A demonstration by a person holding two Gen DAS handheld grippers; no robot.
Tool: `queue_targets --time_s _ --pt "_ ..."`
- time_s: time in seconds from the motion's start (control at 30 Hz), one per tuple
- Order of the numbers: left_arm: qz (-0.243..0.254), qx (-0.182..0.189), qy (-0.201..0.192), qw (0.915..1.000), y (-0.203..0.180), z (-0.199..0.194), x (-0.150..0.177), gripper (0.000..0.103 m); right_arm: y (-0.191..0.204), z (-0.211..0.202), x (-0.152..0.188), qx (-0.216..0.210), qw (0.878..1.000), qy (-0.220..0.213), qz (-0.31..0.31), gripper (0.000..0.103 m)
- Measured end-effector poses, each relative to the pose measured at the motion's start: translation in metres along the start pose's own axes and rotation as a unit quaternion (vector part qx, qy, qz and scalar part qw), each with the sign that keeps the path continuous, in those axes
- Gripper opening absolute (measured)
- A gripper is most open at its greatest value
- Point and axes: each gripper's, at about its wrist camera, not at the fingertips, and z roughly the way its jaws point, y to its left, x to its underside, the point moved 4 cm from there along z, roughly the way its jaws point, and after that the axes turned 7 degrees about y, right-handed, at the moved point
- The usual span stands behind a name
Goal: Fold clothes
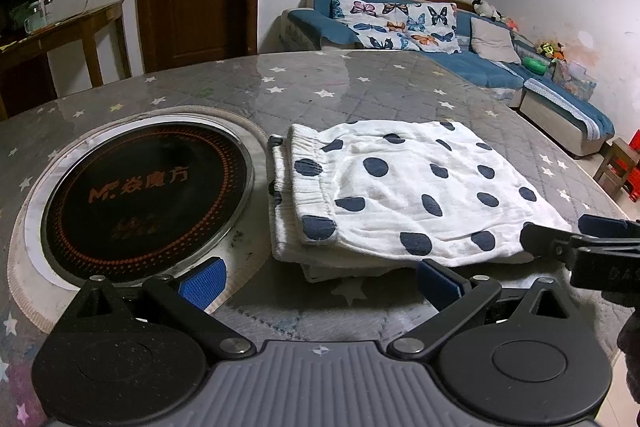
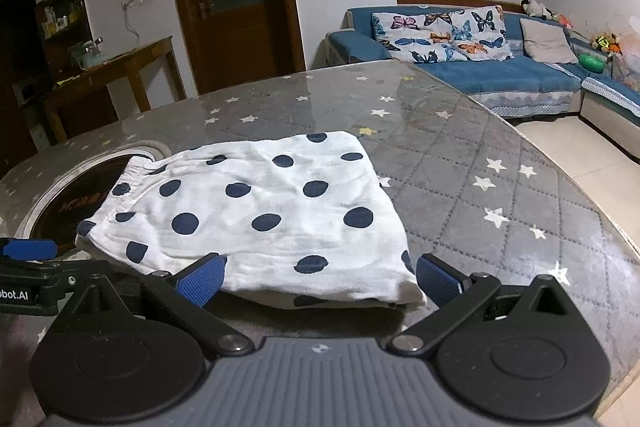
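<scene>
Two grippers: the left gripper (image 1: 318, 285) and the right gripper (image 2: 320, 279) hover low at the near edge of the table, side by side; both have the jaws spread wide and hold nothing.
Pads: the blue pads (image 2: 202, 281) carry a fine ribbed texture on black plastic arms, which should bite well on cloth.
Task's thing: the folded garment (image 1: 404, 195) lies flat just beyond the fingertips, right of the middle of the table. It seems to be shorts or small trousers, white with dark blue dots.
Shape: roughly a rectangle of several layers, with a gathered elastic waistband (image 1: 304, 179) on its left side, nearest the cooker.
Material: thin, crinkled cotton-like weave, soft and light. I judge it will sag and slide open if lifted by one point only.
Where to hold: best at the two near corners, pinching all layers together, one gripper at each; the waistband is thicker and firmer, so it gives the safer hold.
Carrier: the round table (image 2: 500, 187) has a grey quilted cover with white stars under a glossy clear sheet, probably slippery.
Beside it: the round black induction cooker (image 1: 148, 199) is set into the table, its rim close to the waistband.
Far: a blue sofa (image 2: 520, 75) with a butterfly cushion stands against the wall.
</scene>
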Motion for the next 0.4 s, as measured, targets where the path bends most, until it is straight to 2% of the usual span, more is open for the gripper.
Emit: queue_targets --time_s 0.4 --pt "-0.002 0.002 -0.001 1.0 0.0018 0.0001 -0.0009 0.103 -0.002 0.0004 0.001 0.006 1.0 0.002 0.001 0.103"
